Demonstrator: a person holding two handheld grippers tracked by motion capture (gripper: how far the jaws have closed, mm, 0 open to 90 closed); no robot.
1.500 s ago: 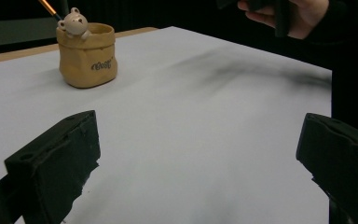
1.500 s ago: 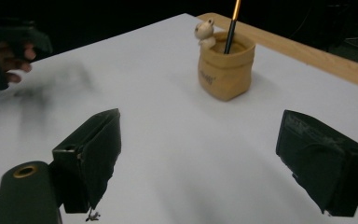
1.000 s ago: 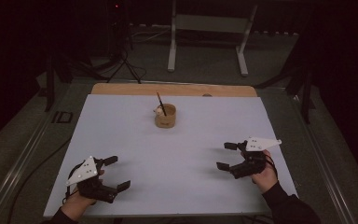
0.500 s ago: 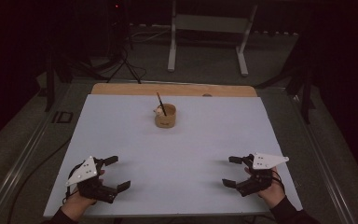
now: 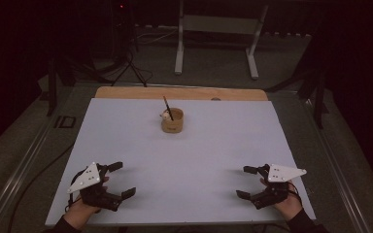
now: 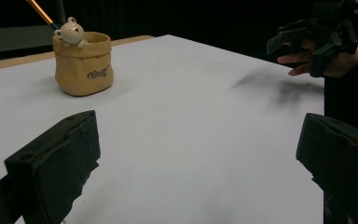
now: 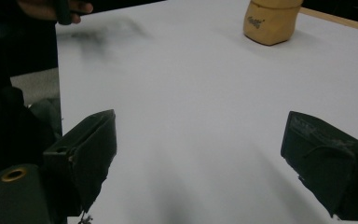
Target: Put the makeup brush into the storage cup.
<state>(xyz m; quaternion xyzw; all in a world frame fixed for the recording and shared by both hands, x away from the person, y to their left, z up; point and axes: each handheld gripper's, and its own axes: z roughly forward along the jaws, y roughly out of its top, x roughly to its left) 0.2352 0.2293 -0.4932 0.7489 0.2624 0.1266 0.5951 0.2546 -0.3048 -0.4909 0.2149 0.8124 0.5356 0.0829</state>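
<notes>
- My left gripper (image 5: 114,187) sits at the near left corner of the white table sheet (image 5: 213,145), its 2 black jaws spread wide with nothing between them.
- My right gripper (image 5: 252,187) rests at the near right corner, jaws likewise parted and empty; I see it far off in the left gripper view (image 6: 307,39) too.
- The small tan pouch-shaped ceramic pot (image 5: 172,121) stands upright at the far middle of the sheet, well apart from both grippers.
- A little cream bear figure (image 6: 70,31) perches on the pot's rim, and a thin orange-handled brush (image 5: 168,108) leans inside, tilted toward the far left.
- I judge this a neutral waiting pose: both hands low and wide apart leave the middle open for a reach.
- The brush handle sticks up above the rim, so it offers a free pinch point for either gripper.
</notes>
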